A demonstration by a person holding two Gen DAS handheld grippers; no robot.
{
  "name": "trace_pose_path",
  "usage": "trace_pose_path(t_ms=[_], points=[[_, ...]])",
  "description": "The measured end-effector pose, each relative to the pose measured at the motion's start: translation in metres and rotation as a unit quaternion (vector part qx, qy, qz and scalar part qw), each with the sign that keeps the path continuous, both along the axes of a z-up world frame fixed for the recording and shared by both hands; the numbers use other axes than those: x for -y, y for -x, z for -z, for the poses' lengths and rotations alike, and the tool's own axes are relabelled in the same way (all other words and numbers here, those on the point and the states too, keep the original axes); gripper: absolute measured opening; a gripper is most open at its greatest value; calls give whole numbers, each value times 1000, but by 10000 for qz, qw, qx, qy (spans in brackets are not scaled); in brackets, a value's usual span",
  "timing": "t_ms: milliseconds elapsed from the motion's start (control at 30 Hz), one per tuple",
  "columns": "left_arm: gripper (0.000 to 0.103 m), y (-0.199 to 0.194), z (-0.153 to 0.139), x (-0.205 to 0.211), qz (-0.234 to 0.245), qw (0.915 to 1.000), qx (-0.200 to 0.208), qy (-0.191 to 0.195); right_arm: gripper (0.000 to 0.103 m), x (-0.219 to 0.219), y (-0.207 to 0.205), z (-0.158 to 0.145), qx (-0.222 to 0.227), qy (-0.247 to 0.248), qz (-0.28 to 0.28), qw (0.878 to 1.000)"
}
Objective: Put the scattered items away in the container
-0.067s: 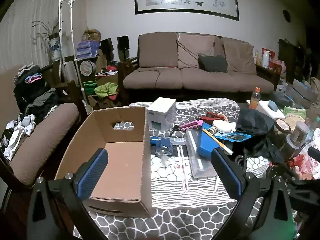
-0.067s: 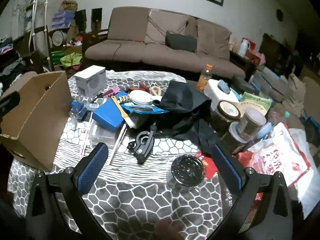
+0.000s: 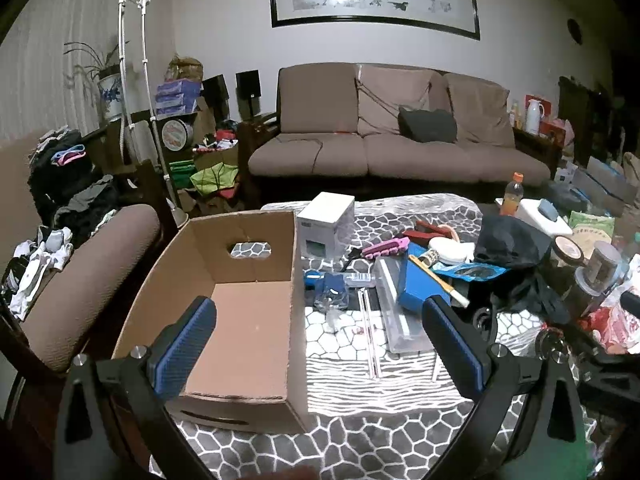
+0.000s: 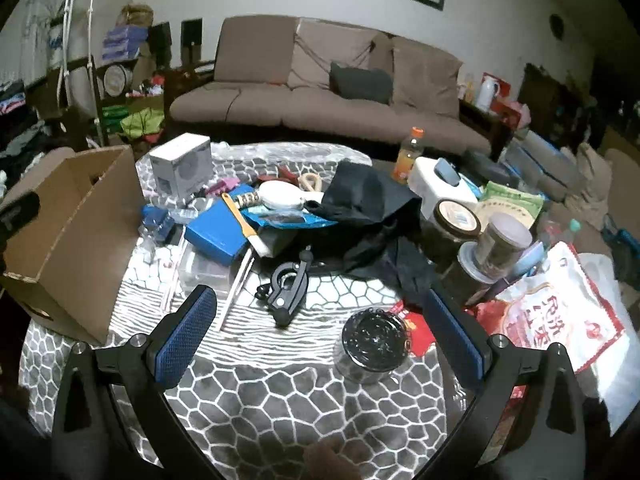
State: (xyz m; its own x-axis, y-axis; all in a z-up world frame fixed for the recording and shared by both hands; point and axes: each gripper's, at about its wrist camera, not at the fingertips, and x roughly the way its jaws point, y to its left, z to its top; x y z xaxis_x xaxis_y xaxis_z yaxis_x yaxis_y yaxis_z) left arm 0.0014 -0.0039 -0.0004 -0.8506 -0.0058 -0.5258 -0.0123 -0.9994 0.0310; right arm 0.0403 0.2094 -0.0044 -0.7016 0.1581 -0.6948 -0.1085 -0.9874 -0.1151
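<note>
The cardboard box sits in the lower left of my left-wrist view, open-topped, its floor bare as far as I can see (the near corner is hidden behind my own tool). Its long axis runs away from me toward the sofa. To its right on the patterned surface the scattered items lie in a heap: a white carton just beside the box's far corner, a blue box across a clear tray, and a black clip nearer the middle of my right-wrist view. The left gripper hangs with jaws spread wide, straddling the box's right wall, holding nothing. The right gripper is likewise spread and empty. I judge the right gripper nearer the clip, which lies ahead between its jaws, long axis pointing roughly away.
</note>
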Motion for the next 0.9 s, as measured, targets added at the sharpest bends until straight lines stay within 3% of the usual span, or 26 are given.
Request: trace_pose_path(t_ms=[567, 700, 900], points=[[103, 1, 13, 4, 440, 9978, 495, -99, 103, -55, -16, -5, -286, 865, 104, 9958], [103, -1, 14, -1, 541, 9972, 496, -113, 103, -62, -16, -4, -231, 1264, 4, 9917], [103, 1, 18, -7, 775, 9952, 573, -145, 103, -55, -15, -3, -161, 1202, -178, 9925]])
